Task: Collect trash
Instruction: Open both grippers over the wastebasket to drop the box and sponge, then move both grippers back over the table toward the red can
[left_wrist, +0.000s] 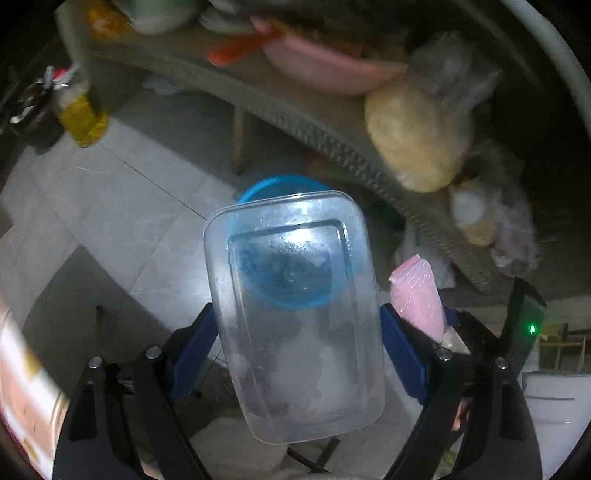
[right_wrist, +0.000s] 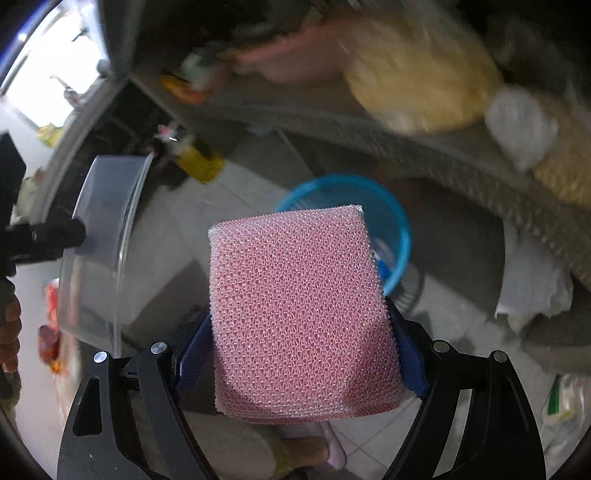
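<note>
Pink sponge (right_wrist: 299, 314) above bin rim (right_wrist: 402, 236)

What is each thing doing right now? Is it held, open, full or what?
Left gripper: shut on the clear plastic container.
Clear plastic container: held up in the air, over the bin.
Right gripper: shut on the pink mesh sponge.
Pink mesh sponge: held up, squeezed at both sides.
Blue bin: upright on the floor, open top; how full is hidden.
Pink bowl: resting on the woven table, blurred.
</note>
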